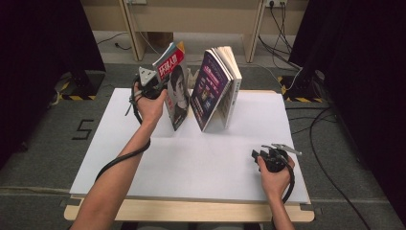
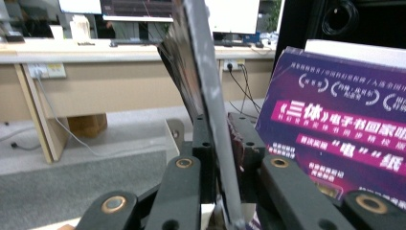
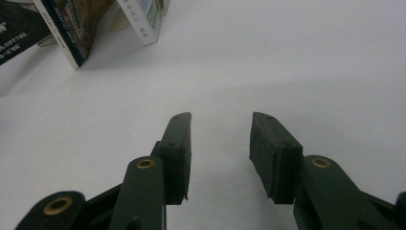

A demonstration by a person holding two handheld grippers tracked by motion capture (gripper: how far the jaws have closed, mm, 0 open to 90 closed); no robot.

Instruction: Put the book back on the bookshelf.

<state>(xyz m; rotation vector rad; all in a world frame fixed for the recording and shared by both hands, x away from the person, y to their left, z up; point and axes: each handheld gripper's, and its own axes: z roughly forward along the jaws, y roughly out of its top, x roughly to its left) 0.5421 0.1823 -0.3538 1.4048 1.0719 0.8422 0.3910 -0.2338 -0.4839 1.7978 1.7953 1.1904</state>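
A magazine (image 1: 174, 91) with a portrait on its cover stands upright and tilted on the white board (image 1: 201, 163), at the back left. My left gripper (image 1: 162, 90) grips its spine side. In the left gripper view the magazine's thin edge (image 2: 203, 62) runs up between the pads, which sit against both of its sides, so the left gripper (image 2: 222, 143) is shut on it. A thick purple-covered book (image 1: 213, 88) leans just to its right, close to the jaws (image 2: 344, 129). My right gripper (image 1: 256, 155) rests low at the board's front right, open with nothing between its pads (image 3: 220, 143).
The books' lower corners (image 3: 72, 33) show at the top left of the right gripper view, well beyond the jaws. Behind the table are wooden desk legs (image 1: 131, 33), floor cables (image 1: 287, 38) and dark curtains on both sides. The board overhangs the wooden tabletop (image 1: 191, 211).
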